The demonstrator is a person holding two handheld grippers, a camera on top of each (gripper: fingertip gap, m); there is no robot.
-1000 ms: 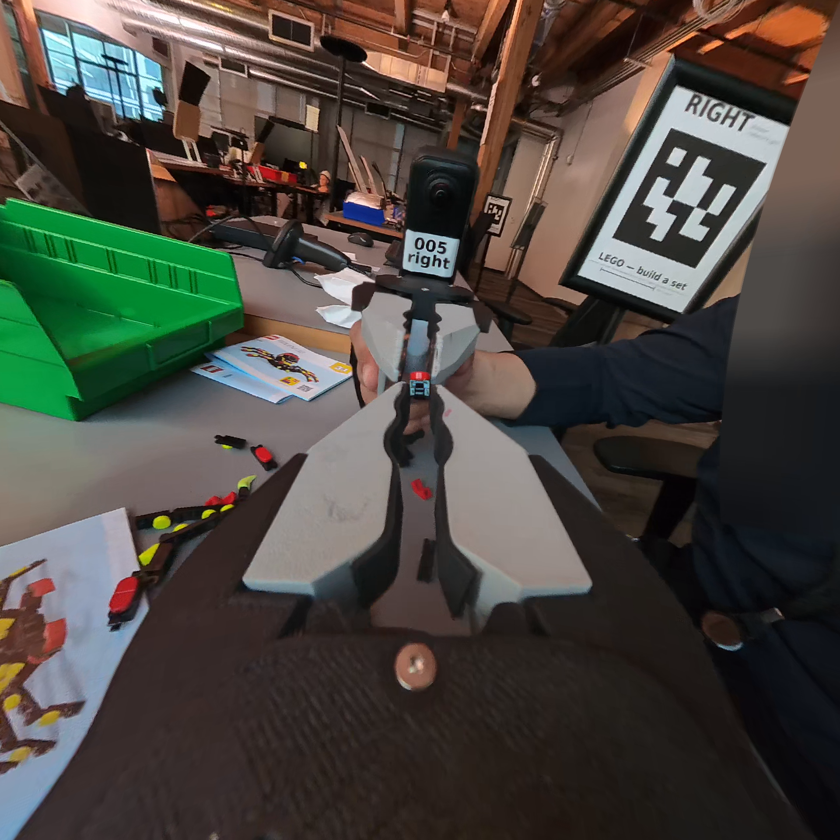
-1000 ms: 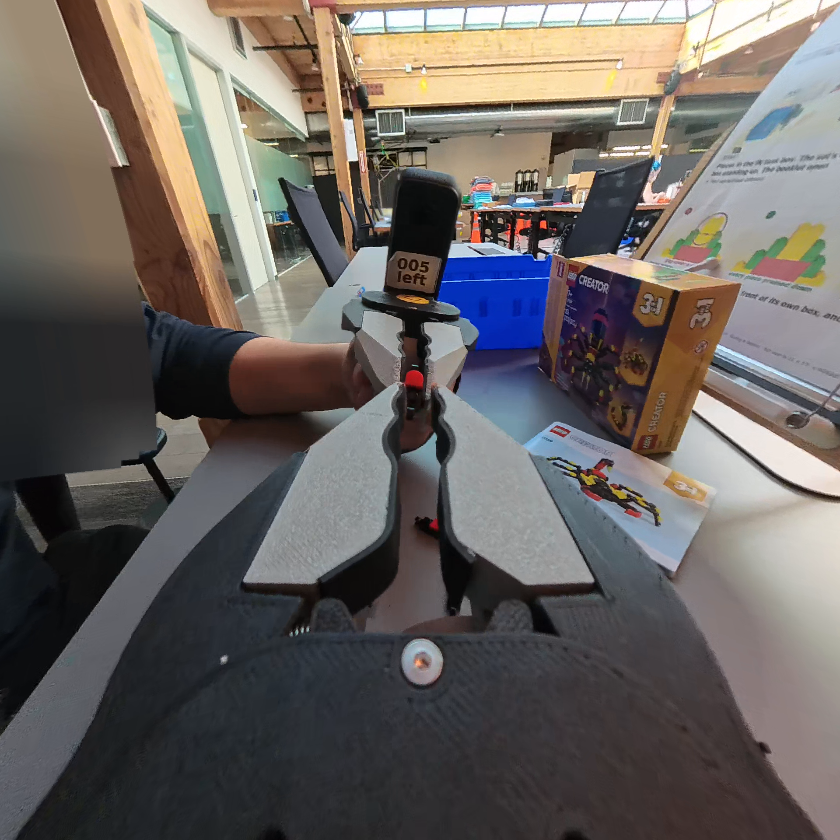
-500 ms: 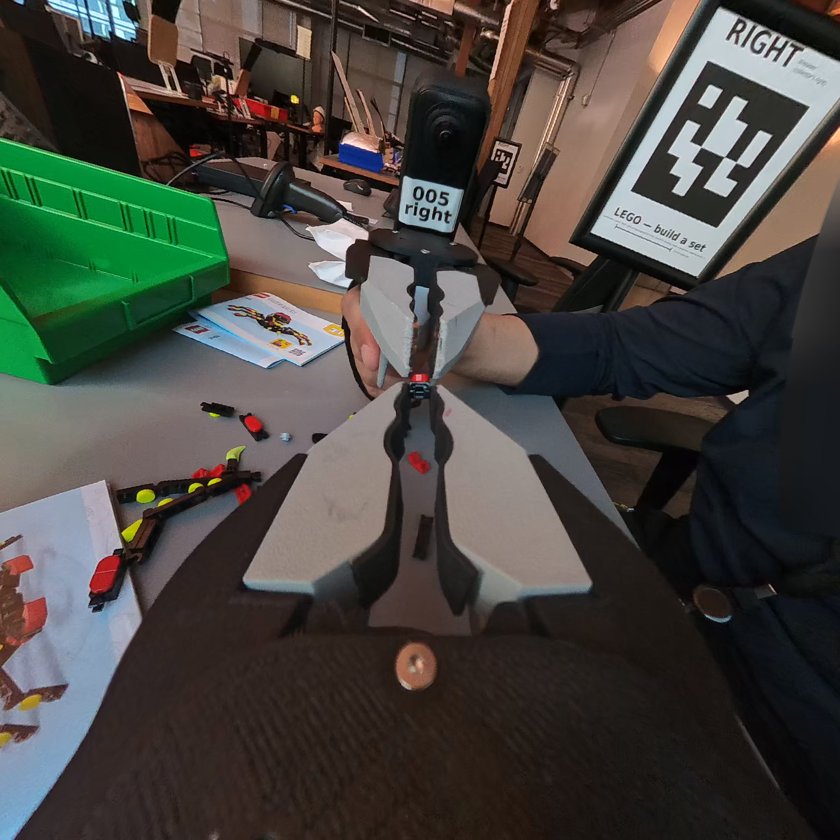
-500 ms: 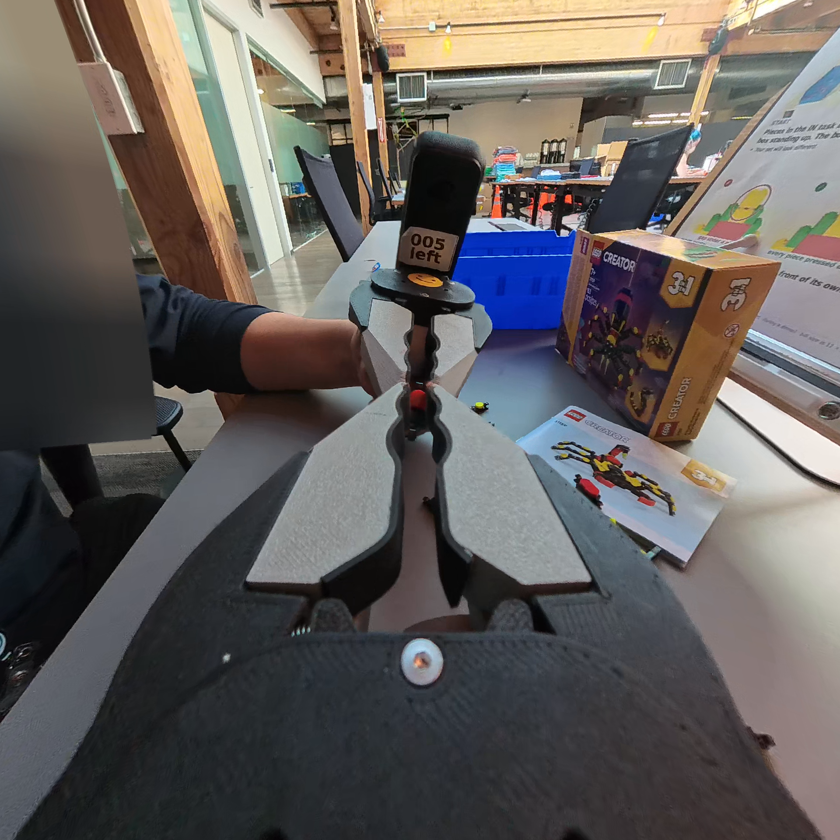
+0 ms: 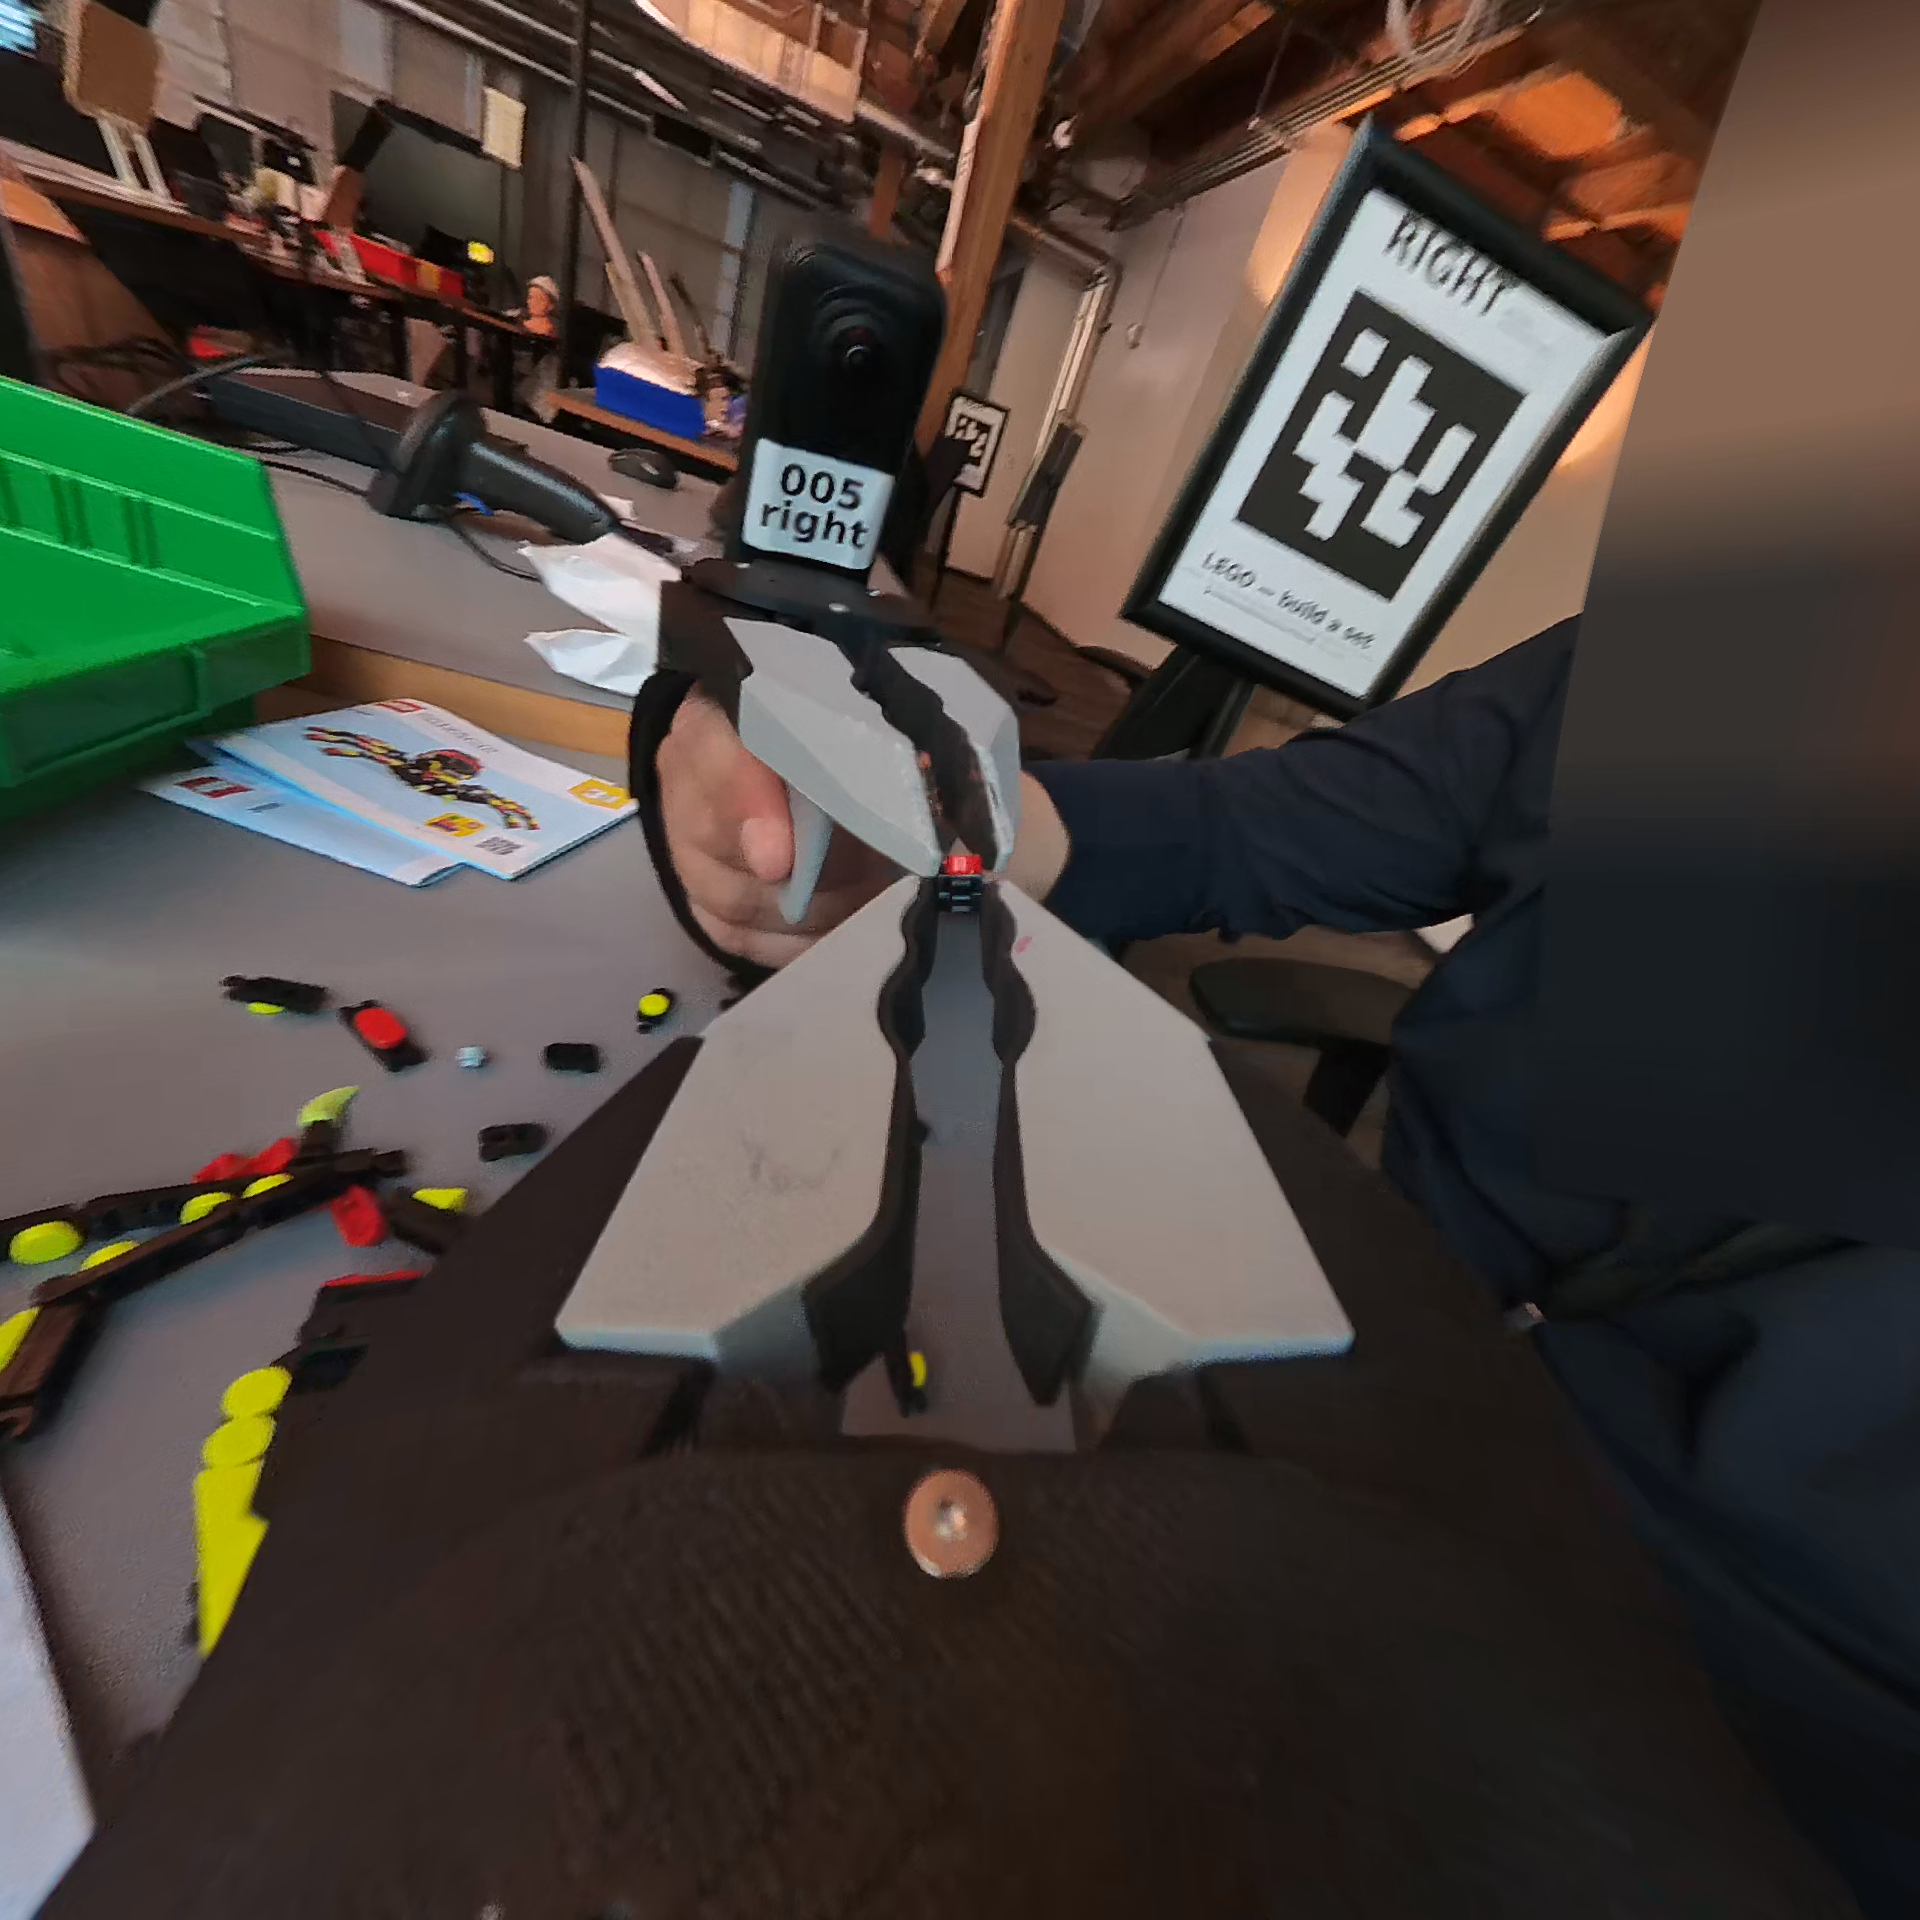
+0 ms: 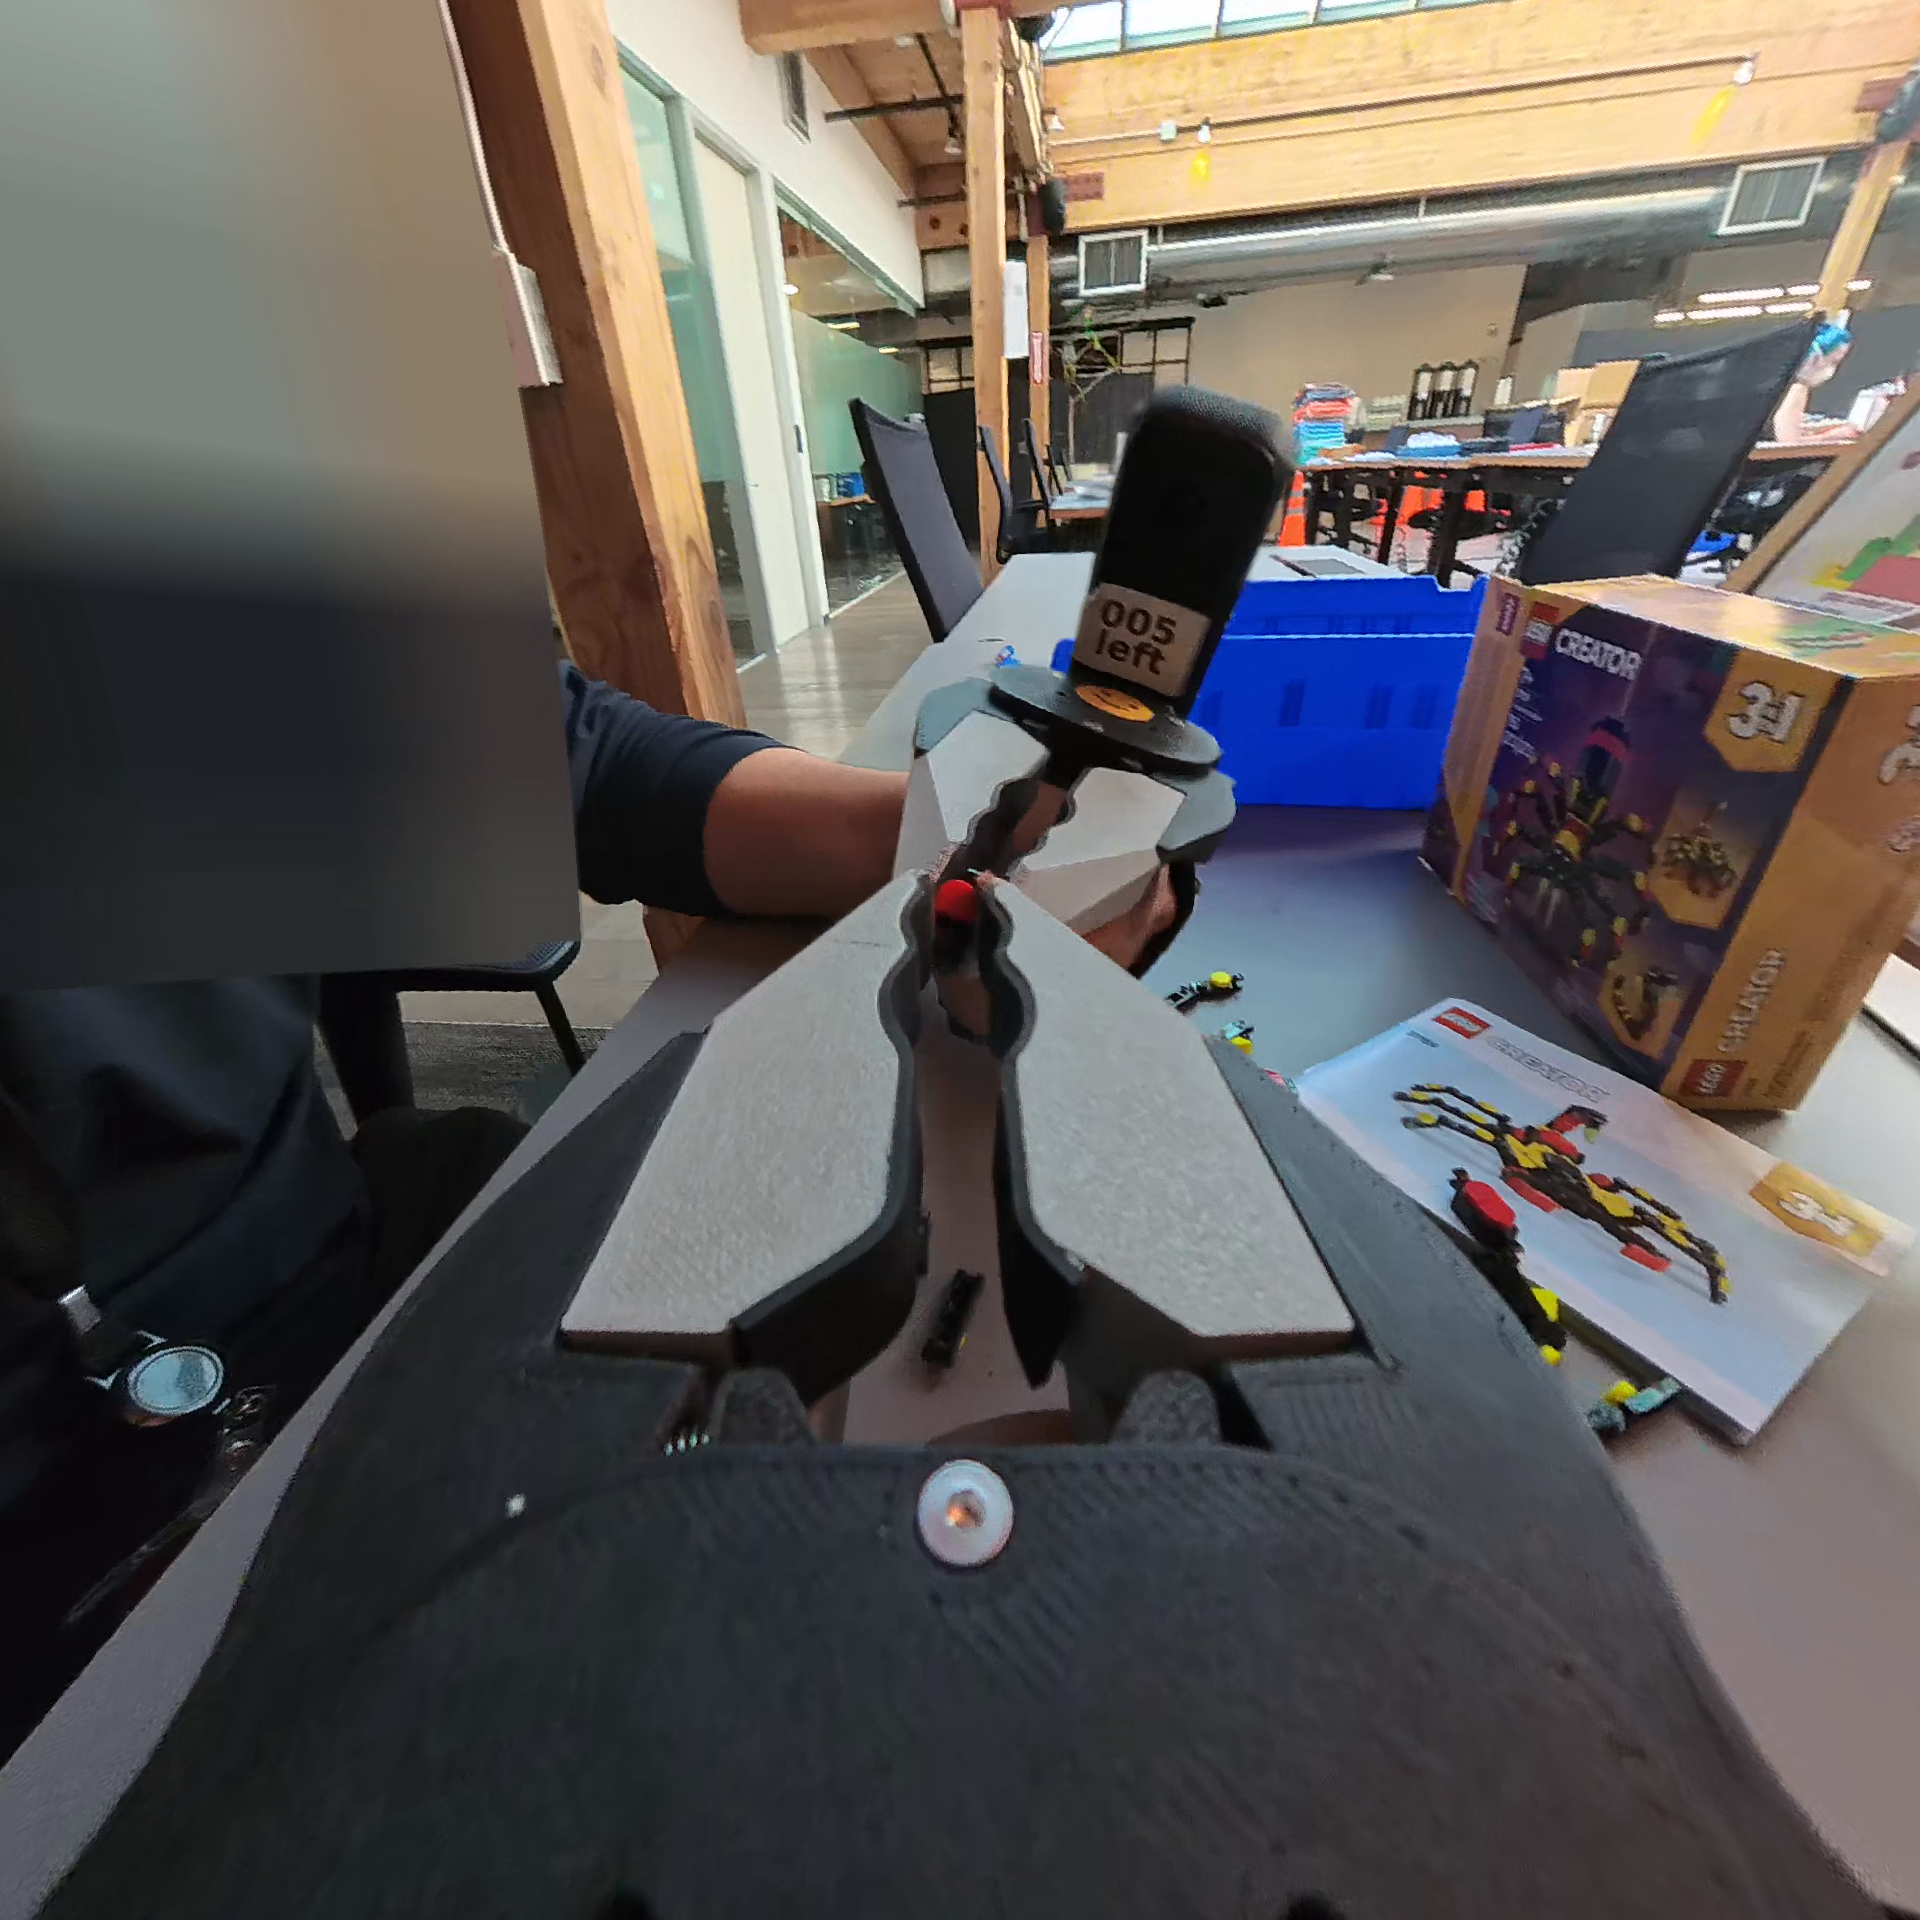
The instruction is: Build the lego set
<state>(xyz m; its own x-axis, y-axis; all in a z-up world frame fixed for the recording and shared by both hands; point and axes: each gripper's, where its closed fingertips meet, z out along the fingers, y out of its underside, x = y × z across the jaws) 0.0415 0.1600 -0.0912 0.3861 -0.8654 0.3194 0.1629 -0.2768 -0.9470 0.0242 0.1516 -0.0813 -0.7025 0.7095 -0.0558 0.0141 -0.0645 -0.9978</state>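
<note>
Plastic, hard and glossy: that is what you have at the tips, a tiny black brick (image 5: 958, 896) with a red stud (image 5: 962, 863) on top, held in mid-air above the grey table (image 5: 156, 935), level with your hands. Your left gripper (image 5: 957, 900) is clamped on the black brick, both fingertips pressed to its sides. Your right gripper (image 6: 954, 906) meets it tip to tip and is closed on the red stud (image 6: 952, 898); that view shows the stud pinched between its fingertips.

Judge the piece as nearly weightless, rigid, not fragile, but slick and very small, so it will likely twist or pop out if the pinch is off-centre. Hold the brick by its flat side walls, square to the pads, and the stud across its round rim, low down. Loose pieces (image 5: 384, 1034) lie on the table to your left, booklets (image 5: 416, 779) beyond them.
</note>
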